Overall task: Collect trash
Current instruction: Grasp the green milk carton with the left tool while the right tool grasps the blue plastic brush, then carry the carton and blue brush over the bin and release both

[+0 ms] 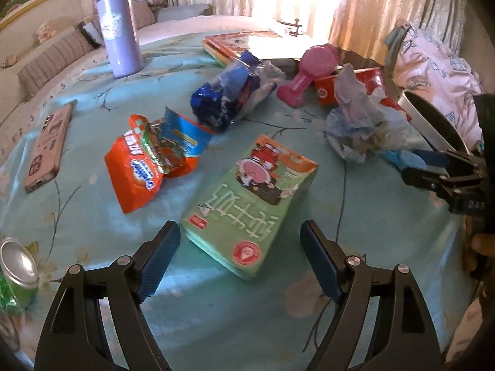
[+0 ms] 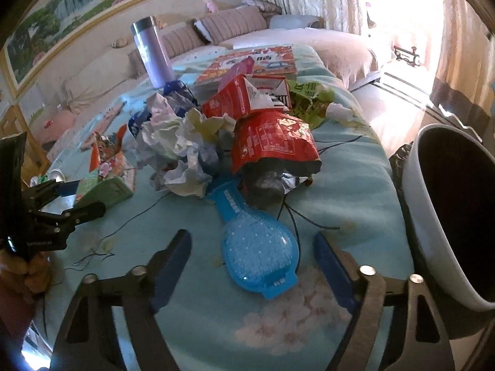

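My left gripper (image 1: 239, 261) is open and empty, its fingers either side of the near end of a green carton (image 1: 250, 199) lying flat on the blue tablecloth. An orange snack bag (image 1: 148, 164) and a blue wrapper (image 1: 229, 99) lie beyond it. My right gripper (image 2: 252, 264) is open and empty, straddling a blue hand fan (image 2: 258, 249). Past the fan lie a red foil bag (image 2: 273, 142), crumpled paper (image 2: 179, 145), a red carton (image 2: 241, 99) and a green wrapper (image 2: 306, 102). The crumpled paper also shows in the left wrist view (image 1: 362, 123).
A white bin (image 2: 433, 216) with a dark inside stands at the table's right edge. A purple flask (image 1: 119, 27), a phone (image 1: 49, 147), a can (image 1: 18, 273), a pink fan (image 1: 309, 72) and books (image 1: 241, 43) sit on the table. A bed lies behind.
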Tool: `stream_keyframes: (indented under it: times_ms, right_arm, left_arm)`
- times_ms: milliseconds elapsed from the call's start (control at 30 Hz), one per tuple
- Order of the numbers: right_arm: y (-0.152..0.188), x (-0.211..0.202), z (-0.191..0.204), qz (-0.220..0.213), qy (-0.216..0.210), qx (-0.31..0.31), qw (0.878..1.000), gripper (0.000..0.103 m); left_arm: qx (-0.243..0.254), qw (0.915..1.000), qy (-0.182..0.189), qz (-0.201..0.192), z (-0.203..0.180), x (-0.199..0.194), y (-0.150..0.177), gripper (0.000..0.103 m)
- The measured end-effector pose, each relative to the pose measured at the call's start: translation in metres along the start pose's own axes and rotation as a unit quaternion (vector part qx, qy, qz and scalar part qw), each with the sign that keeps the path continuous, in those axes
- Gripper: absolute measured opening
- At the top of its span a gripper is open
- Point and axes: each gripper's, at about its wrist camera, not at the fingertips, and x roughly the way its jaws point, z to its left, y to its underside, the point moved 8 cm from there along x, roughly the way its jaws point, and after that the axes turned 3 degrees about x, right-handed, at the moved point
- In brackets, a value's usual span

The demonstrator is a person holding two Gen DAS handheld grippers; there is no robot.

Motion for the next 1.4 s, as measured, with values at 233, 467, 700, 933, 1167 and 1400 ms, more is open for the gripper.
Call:
stream_keyframes:
  times_ms: [233,467,700,933,1167,1400]
  right_arm:
    - [0.009,-0.009,0.001,-0.001,0.013,-0.005,1.0,0.049]
    - [0.029,-0.039,-0.002,-0.023,-0.009,0.028,0.999,0.049]
    - [0.036,-0.071,-0.022,-0.055,-0.005,0.066,0.996,0.049]
    - [0.034,-0.097,-0.05,-0.082,0.006,0.094,0.992,0.043]
    - [0.034,-0.109,-0.07,-0.096,0.01,0.109,0.989,0.043]
    - [0.03,-0.115,-0.09,-0.107,0.015,0.122,0.987,0.042]
  left_arm:
    - [-0.001,0.9996,0.027,-0.008,-0.026,-0.013,0.011,0.056]
    - [-0.008,0.9974,0.068,-0.024,-0.067,-0.037,0.023,0.056]
    - [0.006,0.9948,0.095,-0.034,-0.11,-0.047,0.015,0.055]
    - [0.018,0.9927,0.112,-0.043,-0.145,-0.047,-0.004,0.055]
    - [0.026,0.9916,0.118,-0.046,-0.167,-0.042,-0.02,0.055]
    - [0.036,0.9906,0.122,-0.05,-0.185,-0.038,-0.036,0.054]
